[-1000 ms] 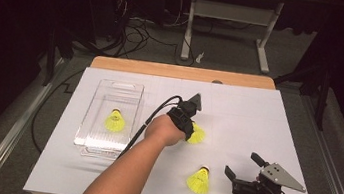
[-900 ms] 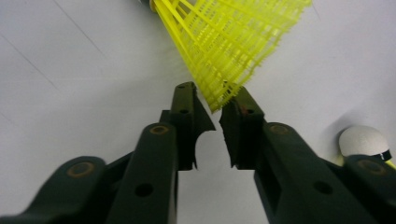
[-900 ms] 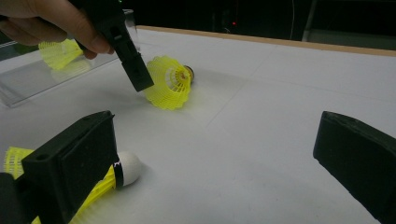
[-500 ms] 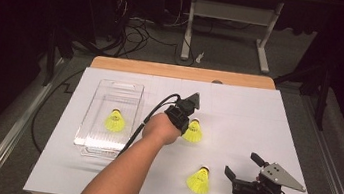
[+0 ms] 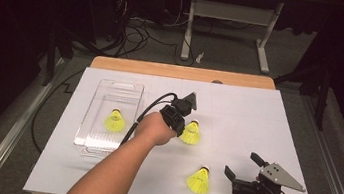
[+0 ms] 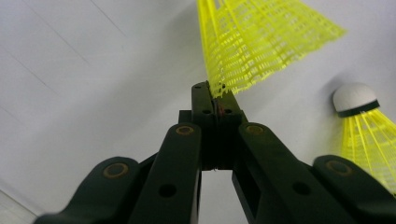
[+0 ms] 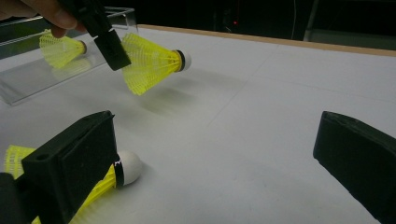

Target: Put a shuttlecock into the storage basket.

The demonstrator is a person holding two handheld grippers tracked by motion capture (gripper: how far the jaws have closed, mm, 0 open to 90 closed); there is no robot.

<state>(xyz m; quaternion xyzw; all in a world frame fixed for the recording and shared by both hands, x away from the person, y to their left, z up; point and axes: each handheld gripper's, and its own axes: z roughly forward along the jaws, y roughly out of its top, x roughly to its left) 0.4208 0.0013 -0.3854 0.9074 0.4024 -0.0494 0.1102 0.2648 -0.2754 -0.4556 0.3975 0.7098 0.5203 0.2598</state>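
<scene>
The shuttlecock is hanging off the worktop in the right gripper view, cork pointing to the right of frame, its shadow lying clear beneath it. By the look of it this is a featherweight thing: a springy yellow mesh skirt that is likely to flex and dent under a hard squeeze, with a small firm cork at the tip. The skirt rim is thin and easy to pinch, the cork rounder and probably more slippery, so the rim looks like the sensible hold.

And that is exactly where the left gripper is biting: in the left gripper view its two black jaws are standing pressed together on the skirt's edge, with the yellow mesh fanning out to the upper right of frame. In the high view the shuttlecock is sitting just right of centre, right beside the left gripper.

The right gripper is waiting at the lower right, jaws well apart and gripping nothing, with a second shuttlecock lying just to its left.

At centre left a third shuttlecock is lying inside the clear tray.
</scene>
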